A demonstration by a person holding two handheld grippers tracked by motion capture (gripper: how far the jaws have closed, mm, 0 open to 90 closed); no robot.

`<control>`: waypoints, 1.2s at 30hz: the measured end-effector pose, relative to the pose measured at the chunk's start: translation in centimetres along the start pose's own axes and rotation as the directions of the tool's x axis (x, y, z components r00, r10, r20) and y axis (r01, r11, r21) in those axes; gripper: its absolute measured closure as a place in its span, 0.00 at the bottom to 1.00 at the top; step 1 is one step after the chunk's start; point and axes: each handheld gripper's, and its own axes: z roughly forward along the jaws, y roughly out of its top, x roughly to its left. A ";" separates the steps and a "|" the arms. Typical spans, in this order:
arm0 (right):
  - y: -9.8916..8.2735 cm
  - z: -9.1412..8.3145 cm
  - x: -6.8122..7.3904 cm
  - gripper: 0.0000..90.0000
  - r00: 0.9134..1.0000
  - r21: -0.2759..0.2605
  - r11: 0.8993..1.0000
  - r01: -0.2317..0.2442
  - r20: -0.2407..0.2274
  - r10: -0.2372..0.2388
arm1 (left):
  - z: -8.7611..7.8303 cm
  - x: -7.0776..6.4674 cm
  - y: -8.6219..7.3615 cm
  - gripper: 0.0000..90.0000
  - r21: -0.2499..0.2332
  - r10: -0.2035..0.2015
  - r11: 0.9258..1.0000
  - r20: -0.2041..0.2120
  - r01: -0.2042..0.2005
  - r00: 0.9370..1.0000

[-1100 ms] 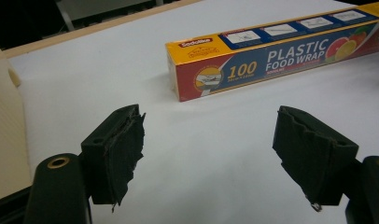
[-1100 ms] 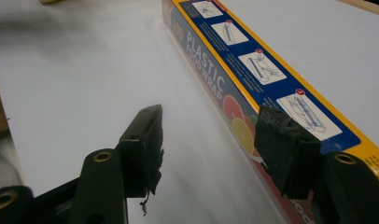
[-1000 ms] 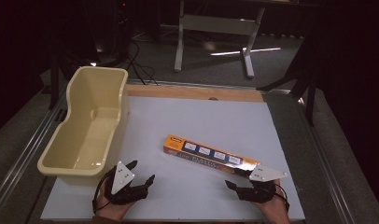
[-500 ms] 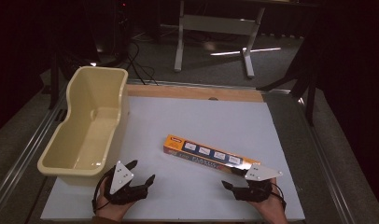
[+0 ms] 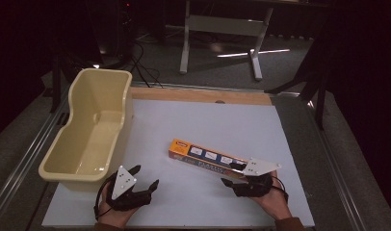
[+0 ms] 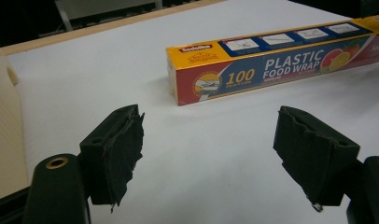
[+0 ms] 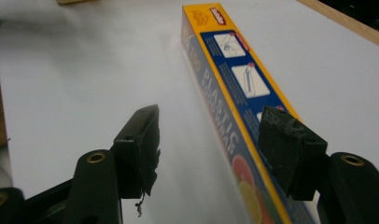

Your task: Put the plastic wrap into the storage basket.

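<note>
Right jaws: the right gripper (image 7: 208,149) is standing wide open, gripping nothing; in the right gripper view the box's near end is lying between the two pads, with the right pad riding over its top edge, though contact cannot be told.
Left jaws: the left gripper (image 6: 211,154) is also gaping wide and empty, with bare tabletop between its pads.
Box: the plastic food wrap box (image 5: 207,158) is lying flat on the white table (image 5: 208,120) at about 5 o'clock from the table's centre, running 10 to 4 o'clock.
Left gripper view adds: the printing "PLASTIC FOOD WRAP" and "100" is showing on the box's side.
High view adds: a cream tub (image 5: 90,130) is sitting at the table's 9 o'clock edge, with the left gripper just near it.
</note>
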 end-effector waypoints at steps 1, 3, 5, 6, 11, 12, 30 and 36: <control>0.3 0.1 -0.1 0.42 1.000 0.007 1.000 0.007 -0.001 -0.007 | 0.0 0.0 0.0 0.26 0.000 0.000 1.000 -0.001 0.000 1.000; 0.8 0.3 -0.5 0.42 1.000 0.014 1.000 0.017 0.002 -0.017 | -0.1 0.0 0.0 0.26 -0.003 0.000 1.000 -0.001 0.000 1.000; 1.3 0.4 -0.8 0.42 1.000 0.020 0.999 0.028 0.002 -0.028 | 0.0 0.0 0.0 0.26 -0.003 -0.001 1.000 0.000 0.001 1.000; 1.6 0.5 -1.0 0.42 0.999 0.024 0.999 0.036 0.001 -0.036 | 0.0 0.1 0.0 0.26 -0.001 -0.001 1.000 0.002 0.001 1.000; 3.0 0.9 -2.0 0.41 0.998 0.069 0.995 0.068 -0.010 -0.067 | -0.1 0.0 0.0 0.26 -0.002 0.003 1.000 0.002 -0.003 1.000; 3.2 1.0 -2.2 0.41 0.997 0.076 0.995 0.071 -0.011 -0.071 | -0.1 0.0 0.0 0.26 -0.002 0.002 1.000 0.002 -0.002 1.000; 5.7 4.5 -3.9 0.38 0.990 0.303 0.942 0.143 -0.044 -0.136 | -0.1 0.1 0.0 0.26 -0.004 0.002 1.000 0.005 -0.002 1.000; 6.1 6.1 -4.1 0.36 0.986 0.377 0.912 0.164 -0.068 -0.150 | -0.1 0.1 0.0 0.26 -0.006 0.001 1.000 0.005 -0.001 1.000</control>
